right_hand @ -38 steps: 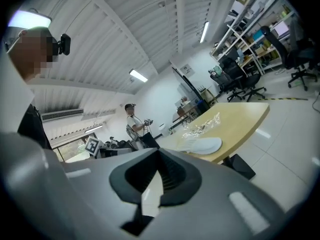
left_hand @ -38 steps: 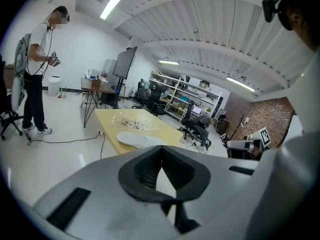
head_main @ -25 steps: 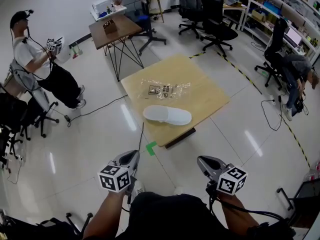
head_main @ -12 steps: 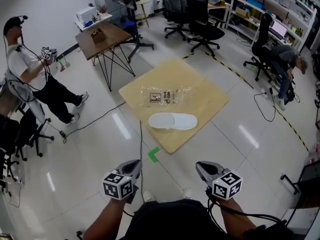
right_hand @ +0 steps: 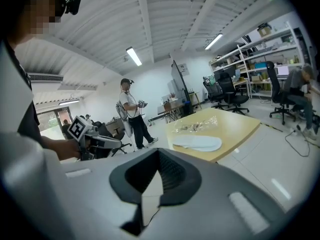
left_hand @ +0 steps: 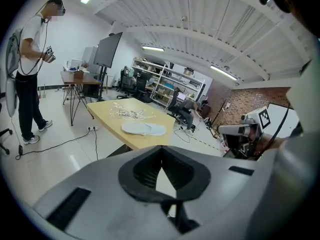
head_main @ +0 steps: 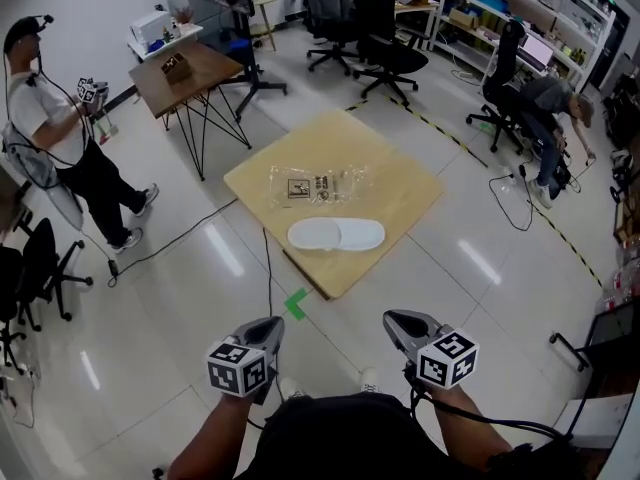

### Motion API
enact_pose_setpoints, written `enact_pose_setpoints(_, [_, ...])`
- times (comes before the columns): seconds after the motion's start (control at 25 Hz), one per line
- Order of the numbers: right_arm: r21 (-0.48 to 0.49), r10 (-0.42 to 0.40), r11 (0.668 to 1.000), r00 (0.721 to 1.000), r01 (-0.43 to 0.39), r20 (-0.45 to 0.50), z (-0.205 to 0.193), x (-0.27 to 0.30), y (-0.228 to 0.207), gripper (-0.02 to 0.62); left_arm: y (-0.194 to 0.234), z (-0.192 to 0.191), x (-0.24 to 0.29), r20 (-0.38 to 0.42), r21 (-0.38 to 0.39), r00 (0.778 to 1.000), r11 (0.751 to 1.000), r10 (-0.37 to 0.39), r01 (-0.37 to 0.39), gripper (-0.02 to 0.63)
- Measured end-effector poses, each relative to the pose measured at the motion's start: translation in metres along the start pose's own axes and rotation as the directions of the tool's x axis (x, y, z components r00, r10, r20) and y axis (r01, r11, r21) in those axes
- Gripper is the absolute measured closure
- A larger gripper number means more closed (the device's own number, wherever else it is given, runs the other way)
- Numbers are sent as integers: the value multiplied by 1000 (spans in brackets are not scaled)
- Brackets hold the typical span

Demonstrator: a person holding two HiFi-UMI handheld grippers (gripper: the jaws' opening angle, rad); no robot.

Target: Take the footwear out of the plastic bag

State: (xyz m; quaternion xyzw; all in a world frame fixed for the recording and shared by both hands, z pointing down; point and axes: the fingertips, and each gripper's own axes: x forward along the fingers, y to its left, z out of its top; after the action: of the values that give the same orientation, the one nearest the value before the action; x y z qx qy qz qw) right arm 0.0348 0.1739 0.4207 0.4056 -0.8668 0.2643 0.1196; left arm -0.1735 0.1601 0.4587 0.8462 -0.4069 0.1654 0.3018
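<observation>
White slippers [head_main: 336, 234] are laid on the surface [head_main: 402, 180] near the plastic bag [head_main: 318, 184]. The left tool [head_main: 266, 328] and right tool [head_main: 396, 320] are closed, empty.

Standing person [head_main: 58, 118], dark side table [head_main: 188, 71], office chairs [head_main: 385, 53]

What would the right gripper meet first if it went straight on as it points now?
Nothing close: the right gripper, shut and empty, points over floor toward the table; depth is unclear.

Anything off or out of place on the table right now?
Nothing stands out. The white slippers lie flat on the wooden table, beside the plastic bag, not inside it.
</observation>
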Motion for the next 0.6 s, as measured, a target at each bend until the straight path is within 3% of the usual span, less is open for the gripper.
enact_pose_setpoints(0.6, [-8,2,1000,1000,-2,5,1,-6,-8,595,-18,-7,-5,-4,80,1000,997,11,-11,600])
